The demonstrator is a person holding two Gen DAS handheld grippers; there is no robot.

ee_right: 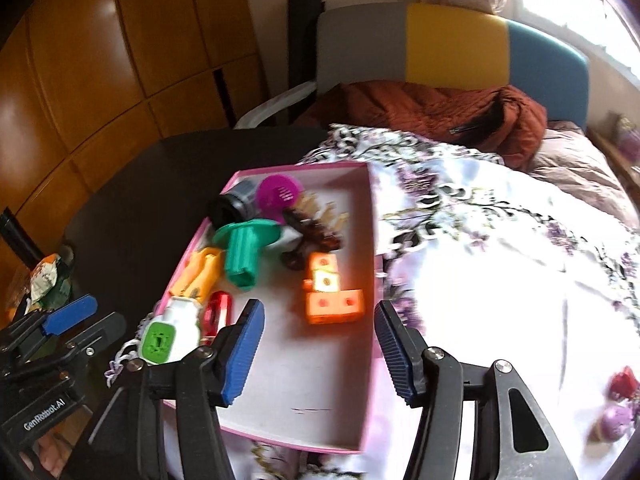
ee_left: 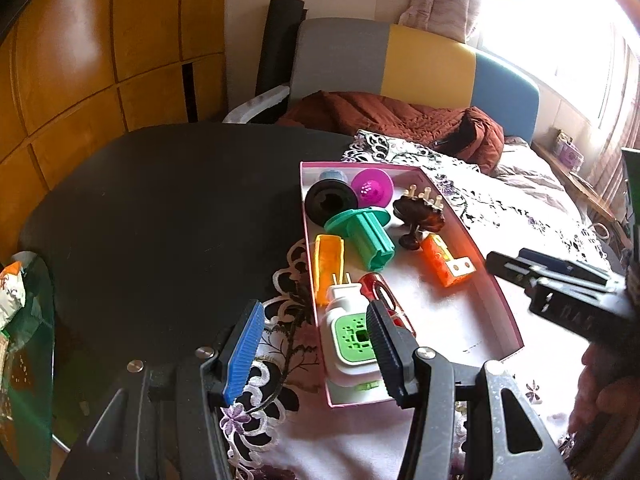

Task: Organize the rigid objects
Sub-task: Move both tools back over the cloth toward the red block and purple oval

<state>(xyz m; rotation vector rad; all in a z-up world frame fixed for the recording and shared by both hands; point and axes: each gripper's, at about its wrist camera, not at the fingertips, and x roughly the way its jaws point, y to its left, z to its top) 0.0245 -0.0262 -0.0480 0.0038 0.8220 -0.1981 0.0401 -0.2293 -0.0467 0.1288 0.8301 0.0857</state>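
Observation:
A pink-rimmed white tray (ee_left: 496,280) (ee_right: 370,216) lies on a flowered cloth. It holds a teal flanged part (ee_left: 360,232) (ee_right: 244,252), an orange block piece (ee_left: 444,260) (ee_right: 332,292), a white and green plug (ee_left: 352,340) (ee_right: 164,340), a red clip (ee_left: 380,292), a magenta cup (ee_left: 372,188), a black ring (ee_left: 330,200) and a brown hair claw (ee_left: 418,212). My left gripper (ee_left: 316,352) is open and empty at the tray's near left corner, over the plug. My right gripper (ee_right: 320,356) is open and empty over the tray's near end; it also shows in the left wrist view (ee_left: 552,276).
The black round table (ee_left: 160,208) stretches left of the flowered cloth (ee_right: 500,260). A red thing (ee_right: 624,384) and a purple thing (ee_right: 614,420) lie on the cloth at the right. A snack packet (ee_left: 10,292) lies on a glass stand at the left. A bed with a rust quilt (ee_left: 400,116) lies behind.

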